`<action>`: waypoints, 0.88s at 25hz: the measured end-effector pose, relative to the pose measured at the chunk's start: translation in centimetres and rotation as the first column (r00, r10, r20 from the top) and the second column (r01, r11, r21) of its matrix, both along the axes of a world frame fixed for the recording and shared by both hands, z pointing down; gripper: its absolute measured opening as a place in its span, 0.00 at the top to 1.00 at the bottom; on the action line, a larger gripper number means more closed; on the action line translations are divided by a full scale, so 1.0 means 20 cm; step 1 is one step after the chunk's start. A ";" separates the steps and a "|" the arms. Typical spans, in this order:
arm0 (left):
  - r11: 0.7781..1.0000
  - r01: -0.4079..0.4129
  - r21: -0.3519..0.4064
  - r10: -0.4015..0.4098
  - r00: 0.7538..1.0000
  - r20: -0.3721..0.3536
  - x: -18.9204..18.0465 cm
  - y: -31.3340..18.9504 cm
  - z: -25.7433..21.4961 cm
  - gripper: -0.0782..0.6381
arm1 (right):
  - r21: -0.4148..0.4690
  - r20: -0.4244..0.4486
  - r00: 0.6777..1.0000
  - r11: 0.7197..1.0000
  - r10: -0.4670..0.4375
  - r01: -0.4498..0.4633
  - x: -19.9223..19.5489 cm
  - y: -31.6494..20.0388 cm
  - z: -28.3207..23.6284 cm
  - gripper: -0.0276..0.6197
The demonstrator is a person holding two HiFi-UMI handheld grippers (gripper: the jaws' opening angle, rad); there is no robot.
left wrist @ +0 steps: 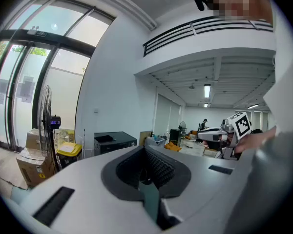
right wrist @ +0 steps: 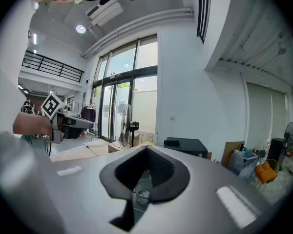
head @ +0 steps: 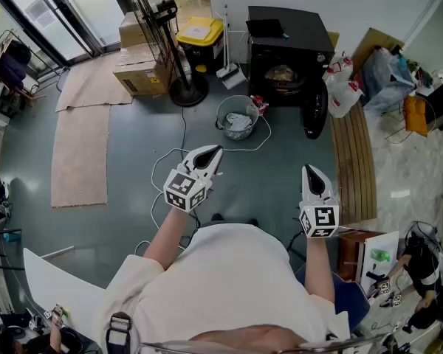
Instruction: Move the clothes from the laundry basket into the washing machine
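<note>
A round wire laundry basket with pale clothes in it stands on the grey floor before the black washing machine. The machine's door hangs open to the right, and laundry shows inside the drum. My left gripper is shut and empty, and points toward the basket from a short way back. My right gripper is shut and empty as well, held level further right. In the right gripper view the basket shows through the gap under the closed jaws, with the machine beyond.
A standing fan's base, cardboard boxes and a yellow-lidded bin stand left of the machine. A white cable loops over the floor near the basket. A wooden bench and bags line the right side.
</note>
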State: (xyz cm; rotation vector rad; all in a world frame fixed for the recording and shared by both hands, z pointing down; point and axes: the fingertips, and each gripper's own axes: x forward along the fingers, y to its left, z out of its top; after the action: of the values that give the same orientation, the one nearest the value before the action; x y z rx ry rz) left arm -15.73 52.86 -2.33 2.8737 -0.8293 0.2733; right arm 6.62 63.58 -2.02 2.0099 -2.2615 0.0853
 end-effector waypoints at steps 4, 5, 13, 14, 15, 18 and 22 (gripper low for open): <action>1.000 0.004 -0.002 -0.004 1.000 0.001 0.02 0.00 0.01 0.88 | -0.002 0.002 1.000 1.000 -0.006 0.006 0.01 -0.01 0.01 0.94; 1.000 0.003 -0.002 -0.003 1.000 0.000 0.03 0.00 0.01 0.88 | -0.003 0.003 1.000 1.000 -0.006 0.006 0.02 -0.01 0.01 0.94; 1.000 -0.001 -0.013 0.001 1.000 0.011 0.08 0.00 0.03 0.88 | -0.006 0.045 0.999 1.000 0.008 -0.008 0.08 -0.02 0.03 0.94; 1.000 -0.001 -0.015 0.001 1.000 0.012 0.09 0.00 0.03 0.88 | -0.006 0.045 0.999 1.000 0.006 -0.006 0.09 -0.03 0.03 0.94; 1.000 0.000 -0.015 0.000 1.000 0.012 0.10 -0.01 0.03 0.88 | -0.007 0.042 0.999 1.000 0.003 -0.003 0.10 -0.03 0.03 0.94; 1.000 0.003 -0.016 -0.003 1.000 0.015 0.14 -0.01 0.04 0.88 | -0.010 0.031 0.999 1.000 -0.007 0.007 0.13 -0.04 0.04 0.94; 1.000 0.012 -0.016 -0.011 1.000 0.018 0.21 0.00 0.05 0.88 | -0.021 0.031 0.999 0.999 -0.025 0.025 0.19 -0.05 0.07 0.94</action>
State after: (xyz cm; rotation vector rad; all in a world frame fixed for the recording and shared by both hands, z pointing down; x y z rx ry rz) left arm -11.62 52.81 -1.28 2.8548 -0.8425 0.3038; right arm 10.45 62.62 -0.58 1.9829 -2.2937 0.1387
